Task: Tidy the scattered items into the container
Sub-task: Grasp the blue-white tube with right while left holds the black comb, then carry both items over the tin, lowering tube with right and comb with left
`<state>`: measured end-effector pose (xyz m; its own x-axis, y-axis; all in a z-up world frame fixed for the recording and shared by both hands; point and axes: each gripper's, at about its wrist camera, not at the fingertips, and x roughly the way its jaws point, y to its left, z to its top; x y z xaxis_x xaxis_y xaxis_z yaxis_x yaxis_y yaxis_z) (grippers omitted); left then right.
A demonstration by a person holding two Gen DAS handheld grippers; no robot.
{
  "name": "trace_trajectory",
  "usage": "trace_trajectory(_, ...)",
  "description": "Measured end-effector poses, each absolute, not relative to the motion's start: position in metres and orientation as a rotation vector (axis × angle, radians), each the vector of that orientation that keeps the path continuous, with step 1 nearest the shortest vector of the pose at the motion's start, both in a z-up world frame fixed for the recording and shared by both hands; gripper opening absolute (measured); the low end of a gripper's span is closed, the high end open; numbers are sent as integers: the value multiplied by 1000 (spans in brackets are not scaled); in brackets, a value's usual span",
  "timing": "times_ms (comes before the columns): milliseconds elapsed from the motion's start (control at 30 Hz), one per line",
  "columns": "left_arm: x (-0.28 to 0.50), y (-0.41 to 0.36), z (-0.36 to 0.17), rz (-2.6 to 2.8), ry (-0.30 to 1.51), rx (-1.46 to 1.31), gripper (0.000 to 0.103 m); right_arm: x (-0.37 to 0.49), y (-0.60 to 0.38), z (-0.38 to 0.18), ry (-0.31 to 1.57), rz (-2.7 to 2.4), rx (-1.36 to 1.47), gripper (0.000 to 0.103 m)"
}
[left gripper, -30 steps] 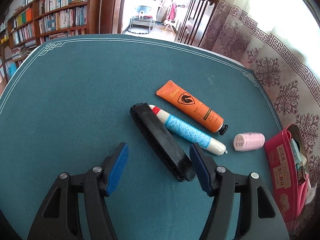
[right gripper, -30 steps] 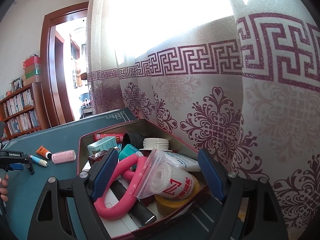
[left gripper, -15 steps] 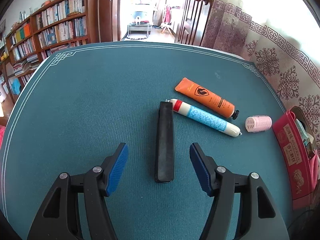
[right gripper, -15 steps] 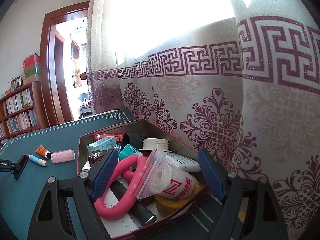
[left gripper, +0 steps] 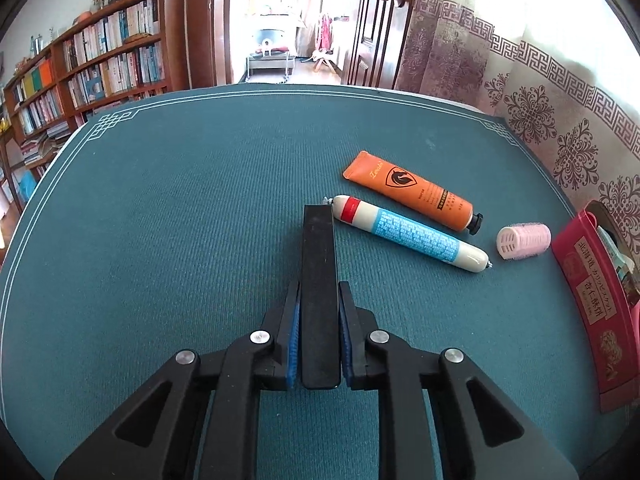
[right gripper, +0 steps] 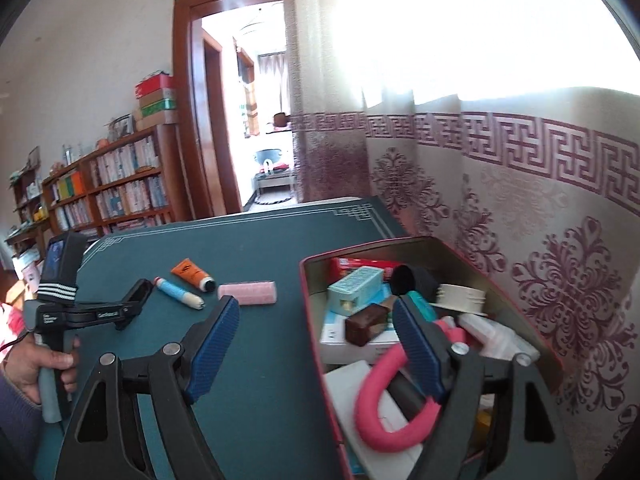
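My left gripper (left gripper: 319, 320) is shut on a long black bar (left gripper: 318, 256) that lies on the green table mat. Beside the bar lie a white and blue tube (left gripper: 412, 236), an orange tube (left gripper: 412, 196) and a pink hair roller (left gripper: 524, 240). The red tin (left gripper: 592, 292) stands at the right edge. In the right wrist view my right gripper (right gripper: 316, 312) hovers over the tin's left rim (right gripper: 368, 248), its jaws closing with nothing pressed between the pads. That view also shows the left gripper (right gripper: 136, 300) on the bar (right gripper: 141, 290).
The tin is packed with several items, among them a pink foam loop (right gripper: 384, 400) and a teal box (right gripper: 354, 290). A patterned curtain (right gripper: 520, 200) hangs right behind it. A person's hand (right gripper: 40, 364) holds the left gripper's handle. Bookshelves (left gripper: 100, 64) stand beyond the table.
The left gripper's jaws closed onto the black bar, which now lies straight between them. The right gripper swung left from over the tin's contents to its left rim, jaws a little narrower.
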<state>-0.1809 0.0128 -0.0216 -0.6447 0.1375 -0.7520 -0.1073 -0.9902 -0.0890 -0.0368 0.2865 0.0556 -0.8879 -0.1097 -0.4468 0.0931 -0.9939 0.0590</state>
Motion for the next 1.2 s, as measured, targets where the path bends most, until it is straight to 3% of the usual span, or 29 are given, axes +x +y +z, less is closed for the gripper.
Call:
trace_trajectory(167,-178,-1,-17,2830,-41,-1239,18,-93,218,39,127,-2705,826,55)
trace_trajectory(233,-178,-6,-15,2851,-44,-1231,18,-117,199,28,149,-2631,885,51)
trace_trajectory(667,-187,-27,-21,2851,-148,-1280,18,-194,125,-26,466,-2412,1030,49)
trace_trajectory(733,-186,-26,-22,2851,-142,-1278,18,-198,123,-28,469,-2395,1035,45)
trace_trajectory(933,-186,-23,-23,2853,-131,-1275,18,-187,123,-27,436,-2385,1046,19)
trace_trajectory(1200,-181,-21,-22,2839,-129,-1266,18,-172,144,-25,201,-2407,1104,19)
